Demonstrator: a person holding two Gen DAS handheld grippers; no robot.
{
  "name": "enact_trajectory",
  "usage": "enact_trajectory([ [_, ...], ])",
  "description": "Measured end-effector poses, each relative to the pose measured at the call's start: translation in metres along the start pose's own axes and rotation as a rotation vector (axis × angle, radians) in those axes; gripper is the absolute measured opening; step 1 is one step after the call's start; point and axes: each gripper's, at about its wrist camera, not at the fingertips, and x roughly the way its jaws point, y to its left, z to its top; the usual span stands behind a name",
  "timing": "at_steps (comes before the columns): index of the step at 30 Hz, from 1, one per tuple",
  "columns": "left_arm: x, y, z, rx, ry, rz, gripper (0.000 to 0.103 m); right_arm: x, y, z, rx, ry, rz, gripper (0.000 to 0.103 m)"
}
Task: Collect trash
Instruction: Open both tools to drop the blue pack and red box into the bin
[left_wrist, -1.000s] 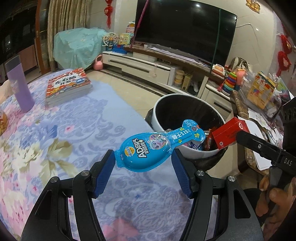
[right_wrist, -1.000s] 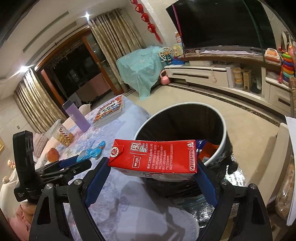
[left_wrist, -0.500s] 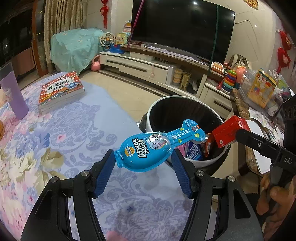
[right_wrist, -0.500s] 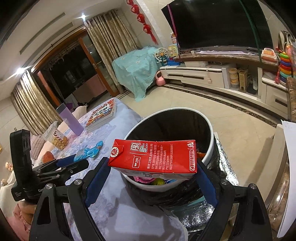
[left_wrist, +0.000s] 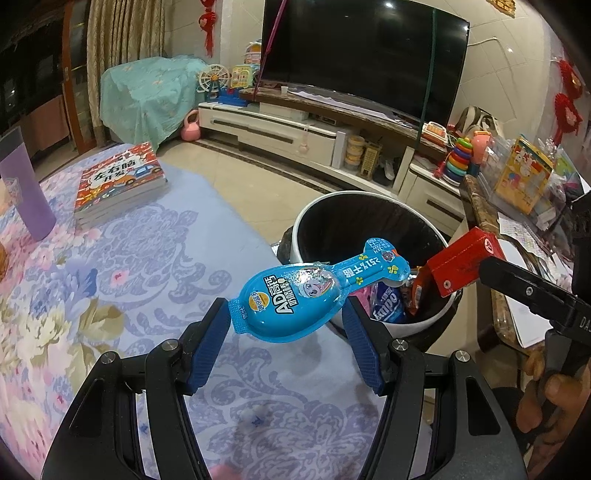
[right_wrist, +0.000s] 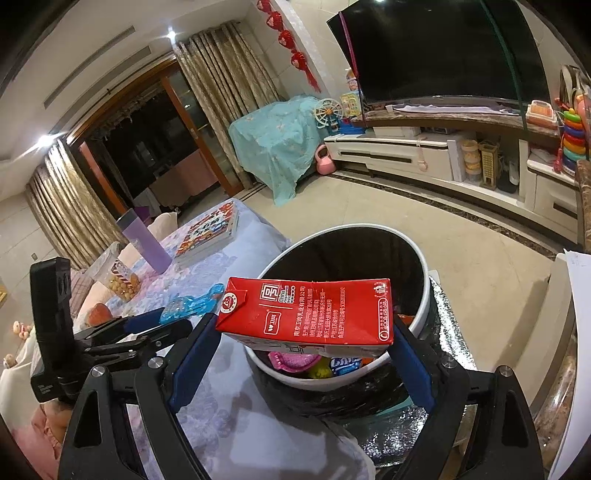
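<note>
Right wrist view: one red carton, one bin.

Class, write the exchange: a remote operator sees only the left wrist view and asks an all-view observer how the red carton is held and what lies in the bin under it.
Operator: My left hand-held gripper grips the blue spoon-shaped foil packet. Of the red cardboard carton I see only one end. How is it held?
Observer: The right hand-held gripper clamps it end to end between both blue pads.
Operator: What lies under it in the round white-rimmed bin?
Observer: A yellow-green piece of trash lies in the bin below the carton.
</note>
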Motion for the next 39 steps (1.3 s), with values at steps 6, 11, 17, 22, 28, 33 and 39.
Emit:
enact_trajectory([
  [6, 0.000, 0.004, 0.000, -0.006, -0.002, 0.002, 0.063, 0.002, 0.002, -0.001, -0.005, 0.006, -0.002, 0.090],
  [11, 0.003, 0.001, 0.003, 0.003, 0.003, 0.005, 0.063, 0.005, 0.000, 0.002, -0.011, 0.013, -0.004, 0.090],
  [17, 0.012, -0.007, 0.011, 0.023, 0.010, 0.008, 0.063, 0.009, -0.005, 0.004, -0.012, 0.023, -0.015, 0.090],
  [22, 0.017, -0.013, 0.017, 0.034, 0.011, 0.007, 0.063, 0.011, -0.010, 0.006, -0.011, 0.027, -0.021, 0.090],
  [28, 0.022, -0.017, 0.021, 0.044, 0.013, 0.008, 0.063, 0.013, -0.010, 0.007, -0.016, 0.032, -0.024, 0.090],
  [33, 0.025, -0.020, 0.023, 0.048, 0.017, 0.011, 0.063, 0.013, -0.011, 0.007, -0.022, 0.037, -0.025, 0.090],
  [39, 0.030, -0.022, 0.026, 0.051, 0.022, 0.013, 0.063, 0.015, -0.011, 0.009, -0.028, 0.046, -0.024, 0.090],
])
